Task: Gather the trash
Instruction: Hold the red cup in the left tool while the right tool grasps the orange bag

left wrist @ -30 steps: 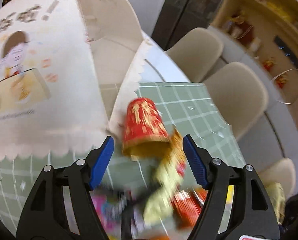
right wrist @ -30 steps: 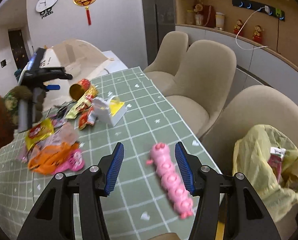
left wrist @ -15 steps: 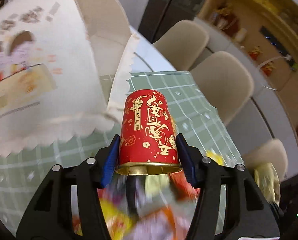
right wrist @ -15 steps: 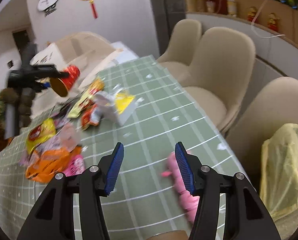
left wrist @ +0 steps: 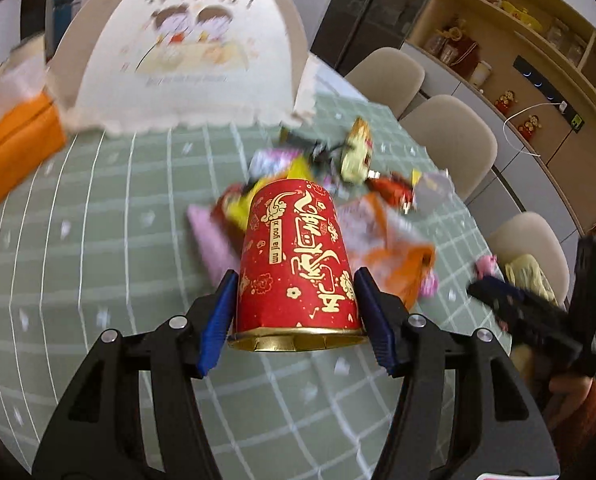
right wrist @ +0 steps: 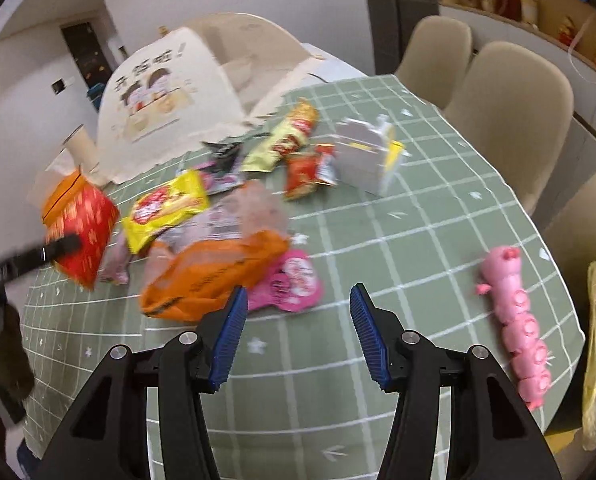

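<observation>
Right wrist: wrapper pile [right wrist: 202, 240], pink caterpillar toy [right wrist: 517, 320] aside

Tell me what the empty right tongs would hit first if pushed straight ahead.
Probably the pink wrapper, lying just beyond the open right tongs, with the orange bag beside it; depth is unclear.

Wrappers [right wrist: 218, 248] lie heaped mid-table [right wrist: 417, 220], the food cover [right wrist: 166, 100] behind them at the far edge. The caterpillar toy [right wrist: 517, 320] lies along the right edge, the carton [right wrist: 367, 158] between.

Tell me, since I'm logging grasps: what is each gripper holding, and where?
The left gripper clamps the red paper cup by its sides near the gold rim. The right gripper holds nothing.
</observation>
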A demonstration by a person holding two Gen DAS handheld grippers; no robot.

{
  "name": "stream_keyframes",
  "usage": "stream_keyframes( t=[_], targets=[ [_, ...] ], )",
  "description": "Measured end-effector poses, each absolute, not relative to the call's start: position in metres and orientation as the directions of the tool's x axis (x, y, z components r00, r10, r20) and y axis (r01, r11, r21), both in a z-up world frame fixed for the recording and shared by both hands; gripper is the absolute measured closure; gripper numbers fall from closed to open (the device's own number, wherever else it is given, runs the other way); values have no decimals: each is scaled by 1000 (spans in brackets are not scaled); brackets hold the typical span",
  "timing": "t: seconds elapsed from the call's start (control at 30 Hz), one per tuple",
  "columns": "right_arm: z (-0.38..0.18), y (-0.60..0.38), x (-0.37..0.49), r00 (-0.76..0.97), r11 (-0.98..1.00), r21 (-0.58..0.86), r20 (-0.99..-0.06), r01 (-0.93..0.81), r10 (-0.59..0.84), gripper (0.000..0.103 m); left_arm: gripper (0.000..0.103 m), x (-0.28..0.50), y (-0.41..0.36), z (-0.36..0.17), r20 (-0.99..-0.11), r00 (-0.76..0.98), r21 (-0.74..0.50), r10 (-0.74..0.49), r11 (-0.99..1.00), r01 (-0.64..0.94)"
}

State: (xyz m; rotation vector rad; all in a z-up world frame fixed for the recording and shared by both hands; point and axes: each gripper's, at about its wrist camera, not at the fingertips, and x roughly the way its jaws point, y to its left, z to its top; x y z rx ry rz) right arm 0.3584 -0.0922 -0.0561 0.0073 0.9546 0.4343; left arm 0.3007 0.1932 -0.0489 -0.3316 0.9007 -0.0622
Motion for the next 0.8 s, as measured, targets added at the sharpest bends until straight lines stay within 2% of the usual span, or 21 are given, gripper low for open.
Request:
stream_keyframes(
  t=[0.1,0.23,0.43,0.63,0.67,0.7,0.73,0.8],
  targets=[
    [-65,-72,362,476,924,157,-819,-350,319,52,47,286,195,-59,-765,620,-293,-174,951,-96],
    [-65,-62,369,508,936,201,-797,-289,327,52,46,270,195,-65,-761,630,-278,-156,955,-100],
    [-74,-62,397,513,950,269,-800,-158,312,52,46,263,208,-72,-754,635,-332,-167,931,-150],
    [-97,-59,412,451,930,332,-813,-160,368,52,46,259,209,-74,-758,625,-355,-186,922,-156],
    [-100,-58,412,428,921,348,-816,-175,390,57,46,259,208,-75,-759,622,-360,-192,920,-155],
    [-106,-57,412,390,902,383,-814,-199,431,70,46,259,207,-75,-761,619,-362,-197,919,-153],
    [-106,-57,409,381,897,388,-812,-214,442,73,46,260,206,-76,-762,615,-364,-201,919,-151],
    [-101,-59,401,389,904,358,-817,-234,425,87,46,261,204,-75,-764,612,-362,-205,921,-144]
  ],
)
